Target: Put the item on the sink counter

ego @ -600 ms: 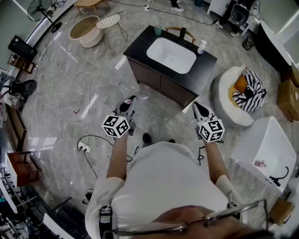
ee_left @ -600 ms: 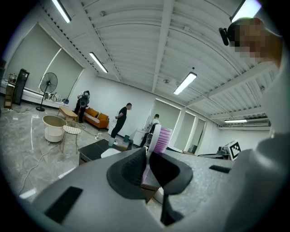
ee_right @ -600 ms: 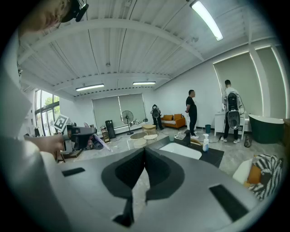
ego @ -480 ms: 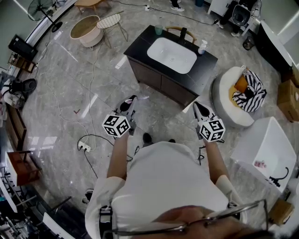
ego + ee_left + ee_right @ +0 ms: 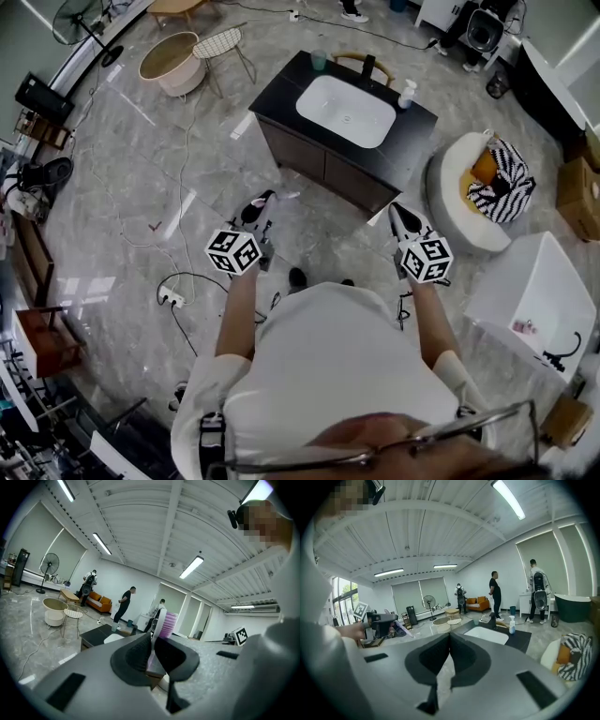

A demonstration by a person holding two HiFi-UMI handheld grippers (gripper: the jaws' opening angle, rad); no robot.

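My left gripper (image 5: 262, 200) is shut on a brush with a thin white handle and purple bristles (image 5: 167, 623), which sticks up between the pads. In the head view the brush (image 5: 284, 196) pokes out past the tips as a pale sliver. The right gripper (image 5: 398, 212) is shut with nothing in it, its pads meeting edge to edge (image 5: 449, 637). Both are held at waist height over the marble floor, short of the sink counter (image 5: 277, 94), a dark cabinet with a white basin (image 5: 345, 111). From the right gripper view, the left gripper (image 5: 377, 619) and brush show at the left.
On the counter stand a green cup (image 5: 318, 60), a black faucet (image 5: 367, 67) and a spray bottle (image 5: 406, 94). A white round seat with a striped cushion (image 5: 469, 187) and a white tub (image 5: 530, 300) lie to the right. Cables and a power strip (image 5: 170, 296) cross the floor at the left.
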